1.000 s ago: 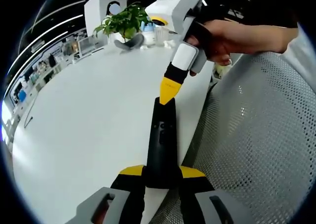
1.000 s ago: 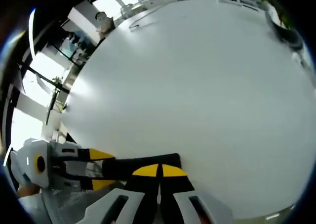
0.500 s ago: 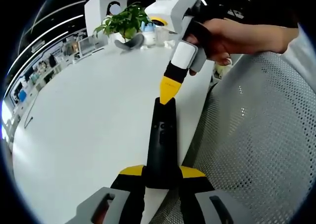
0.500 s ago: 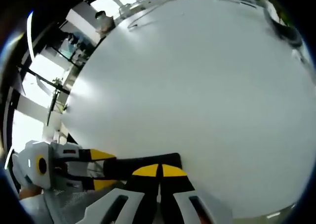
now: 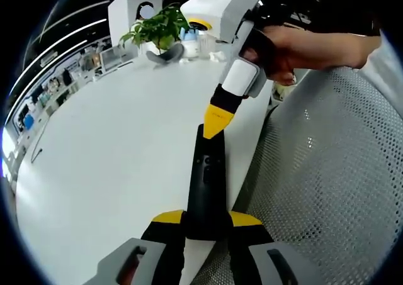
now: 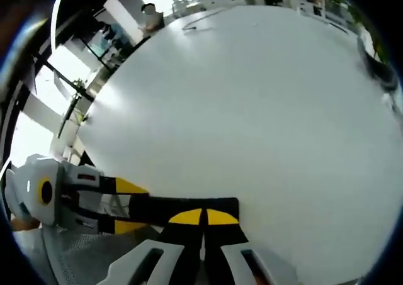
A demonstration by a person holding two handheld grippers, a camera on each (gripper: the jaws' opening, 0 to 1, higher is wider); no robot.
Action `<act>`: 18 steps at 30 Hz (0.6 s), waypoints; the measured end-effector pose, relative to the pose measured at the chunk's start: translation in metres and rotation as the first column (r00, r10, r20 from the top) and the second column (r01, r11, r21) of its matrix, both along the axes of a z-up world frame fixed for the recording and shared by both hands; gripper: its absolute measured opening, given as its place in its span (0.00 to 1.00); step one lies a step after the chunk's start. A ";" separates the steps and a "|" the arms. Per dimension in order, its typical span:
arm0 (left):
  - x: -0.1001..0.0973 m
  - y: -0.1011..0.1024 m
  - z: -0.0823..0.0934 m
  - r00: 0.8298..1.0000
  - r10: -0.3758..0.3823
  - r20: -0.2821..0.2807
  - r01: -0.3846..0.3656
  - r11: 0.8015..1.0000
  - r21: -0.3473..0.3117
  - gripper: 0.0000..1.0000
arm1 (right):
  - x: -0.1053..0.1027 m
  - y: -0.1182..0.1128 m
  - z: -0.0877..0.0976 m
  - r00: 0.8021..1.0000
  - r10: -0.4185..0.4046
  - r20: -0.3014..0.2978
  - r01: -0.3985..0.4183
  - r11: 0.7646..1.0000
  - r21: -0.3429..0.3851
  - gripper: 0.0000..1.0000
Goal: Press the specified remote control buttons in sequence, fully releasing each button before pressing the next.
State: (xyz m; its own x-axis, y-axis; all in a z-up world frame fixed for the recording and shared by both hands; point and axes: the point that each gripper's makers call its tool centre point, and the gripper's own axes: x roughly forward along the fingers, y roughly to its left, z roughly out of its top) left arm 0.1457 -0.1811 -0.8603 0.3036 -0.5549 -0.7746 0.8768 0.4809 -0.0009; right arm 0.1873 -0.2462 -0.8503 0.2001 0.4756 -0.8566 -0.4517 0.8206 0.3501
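Observation:
A slim black remote (image 5: 206,172) reaches out over the white table's edge, its near end clamped between the yellow tips of my left gripper (image 5: 206,219). From the upper right, a hand (image 5: 296,46) brings in my right gripper (image 5: 216,122), its yellow tips pressed together and resting on the remote's far end. In the right gripper view the remote (image 6: 189,203) lies crosswise just beyond my shut right gripper (image 6: 203,217), and the left gripper (image 6: 132,206) holds it from the left.
The white table (image 5: 113,146) spreads out to the left. A grey mesh chair (image 5: 327,172) stands close on the right. At the table's far end are a potted plant (image 5: 157,27), a white box-shaped device (image 5: 135,8) and small items.
The right gripper's body has tilted up and to the right while its tip stays at the remote's far end. The right gripper view has shifted with it. The left gripper and remote are still.

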 end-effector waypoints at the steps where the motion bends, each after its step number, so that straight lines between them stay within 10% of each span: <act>1: 0.000 0.000 0.000 1.000 0.000 0.000 0.000 1.000 0.000 0.25 | 0.000 0.000 0.000 1.000 0.004 0.004 -0.004 1.000 -0.002 0.00; 18: 0.000 0.000 0.000 1.000 0.000 0.001 0.000 1.000 -0.003 0.25 | 0.002 -0.001 -0.001 1.000 0.000 0.009 0.000 1.000 0.019 0.00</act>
